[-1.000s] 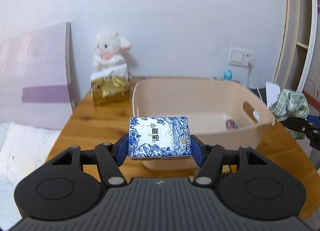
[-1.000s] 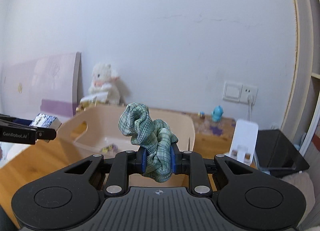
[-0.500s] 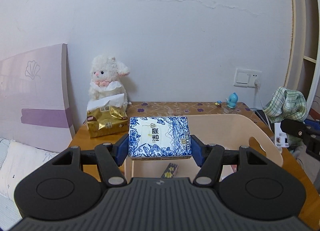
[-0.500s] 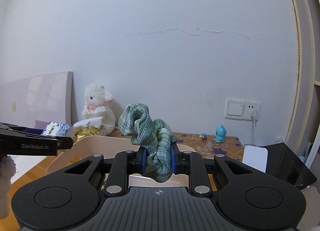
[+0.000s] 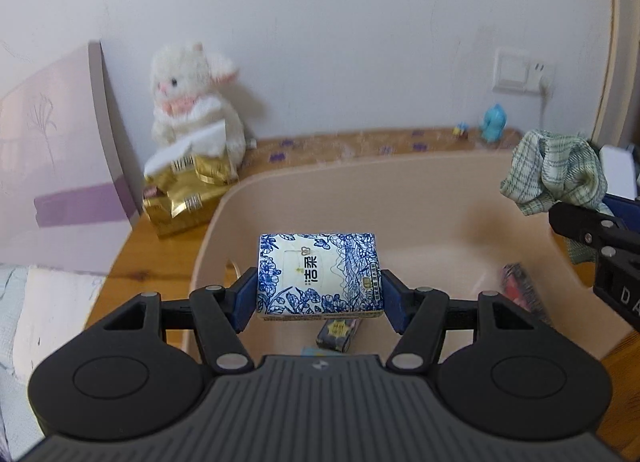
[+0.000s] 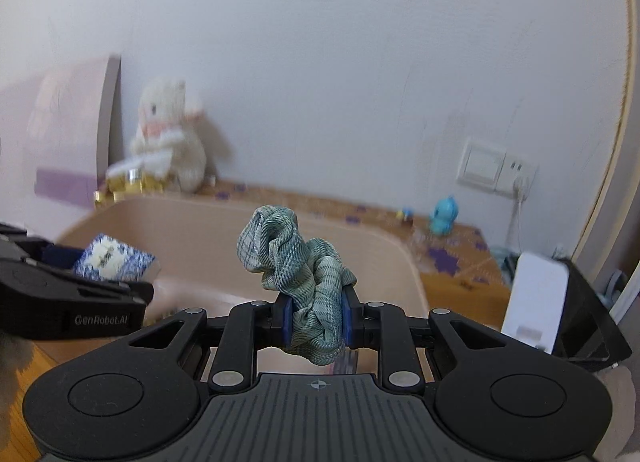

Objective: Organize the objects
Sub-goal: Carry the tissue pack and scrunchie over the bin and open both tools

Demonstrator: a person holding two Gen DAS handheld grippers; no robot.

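Fingers (image 5: 246,298) of your left gripper (image 5: 319,298) are clamping the tissue pack (image 5: 319,276) above the beige tub (image 5: 400,170); your right gripper (image 6: 314,320) is pinching the green scrunchie (image 6: 298,270) over the tub's near rim.

Wooden table (image 5: 120,262) w/ beige tub (image 5: 400,182), gold packet (image 5: 184,198), white plush toy (image 5: 192,102) & blue figurine (image 5: 493,123) at back.
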